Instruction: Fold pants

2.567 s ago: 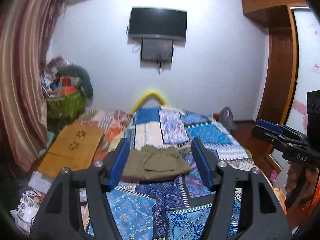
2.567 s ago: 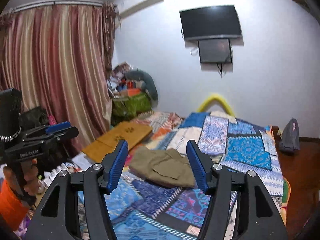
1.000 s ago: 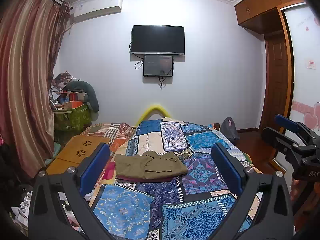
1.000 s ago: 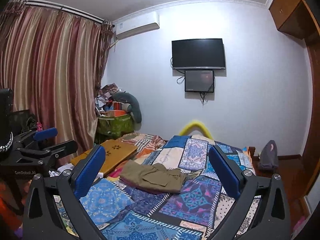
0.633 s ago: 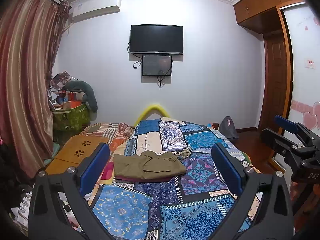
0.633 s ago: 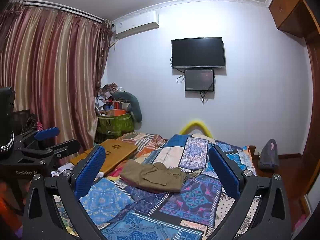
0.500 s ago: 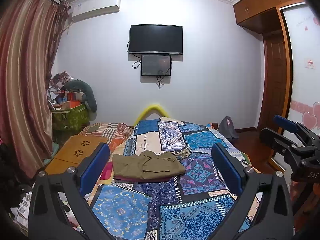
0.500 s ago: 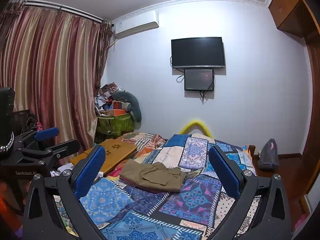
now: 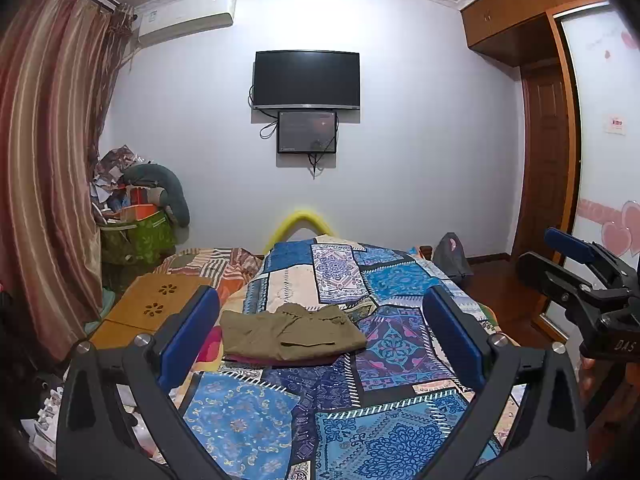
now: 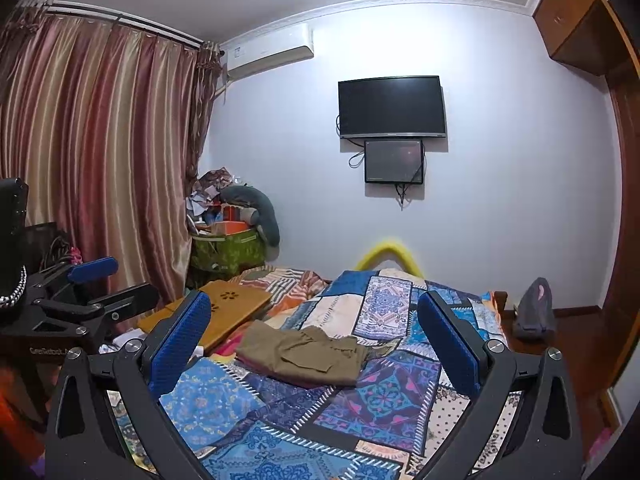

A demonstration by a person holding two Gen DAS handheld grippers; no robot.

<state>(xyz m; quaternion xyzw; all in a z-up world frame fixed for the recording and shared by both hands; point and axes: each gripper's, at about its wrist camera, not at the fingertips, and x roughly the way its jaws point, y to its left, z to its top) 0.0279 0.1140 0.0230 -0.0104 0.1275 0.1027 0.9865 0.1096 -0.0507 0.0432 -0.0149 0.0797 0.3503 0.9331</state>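
Olive-brown pants lie folded into a flat rectangle on the patchwork bedspread, on top of a pink-red cloth; the right wrist view shows the pants mid-bed too. My left gripper is open, held back from the bed with nothing between its blue pads. My right gripper is open as well, well short of the pants. Each gripper also shows at the edge of the other's view: the right gripper, the left gripper.
A wooden lap table sits left of the pants. Clutter and a green box stand by the striped curtain. A TV hangs on the far wall. A grey bag lies on the floor at right, near a wooden door.
Both grippers have opened wide and pulled back and up from the bed since 2.6 s ago. Over the last second the views hold nearly still.
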